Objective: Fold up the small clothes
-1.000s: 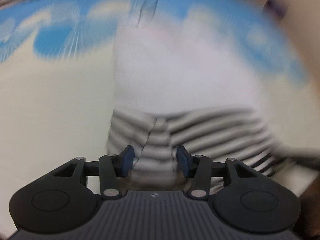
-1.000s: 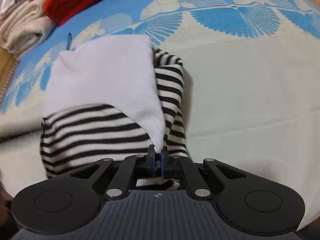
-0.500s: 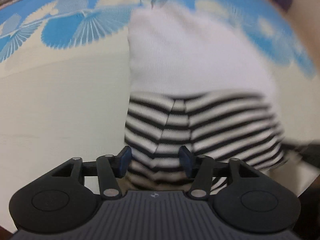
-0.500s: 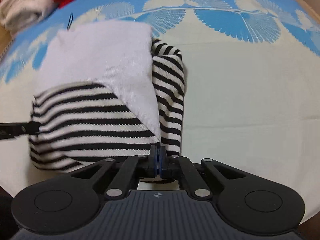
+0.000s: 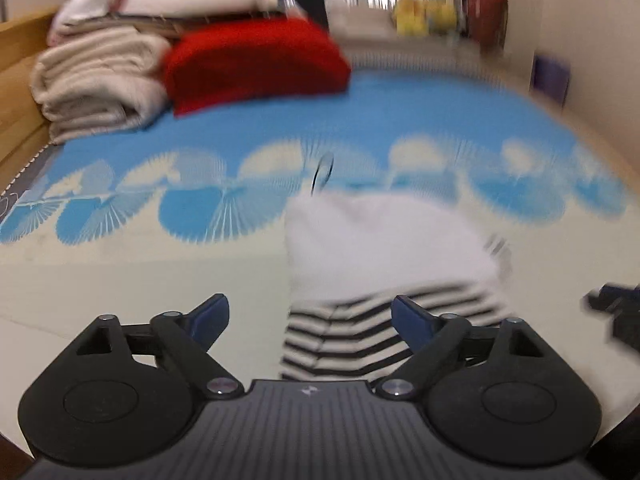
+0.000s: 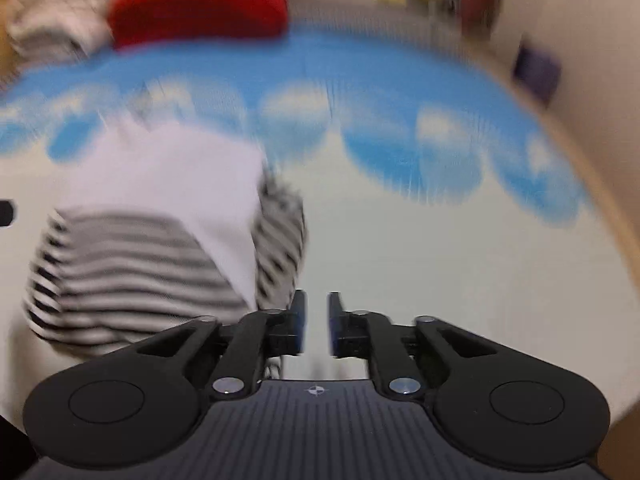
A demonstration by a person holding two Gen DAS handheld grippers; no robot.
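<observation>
A small folded garment, white on top (image 5: 384,240) with black-and-white stripes (image 5: 340,340) at the near end, lies on a blue-and-cream bedspread (image 5: 140,280). My left gripper (image 5: 310,318) is wide open and empty, just in front of the striped end. In the right wrist view the same garment (image 6: 152,208) lies to the left. My right gripper (image 6: 317,320) is slightly open and empty, beside the garment's right striped edge (image 6: 280,248). Both views are motion-blurred.
A red folded blanket (image 5: 256,60) and beige folded towels (image 5: 96,80) are stacked at the far left of the bed. A wooden bed frame (image 5: 16,80) runs along the left. A wall (image 5: 592,40) stands on the right. The right gripper shows at the left view's right edge (image 5: 624,316).
My right gripper has let go of the white corner and drawn back to the right. My left gripper has opened wider and pulled back and up, so the room beyond shows.
</observation>
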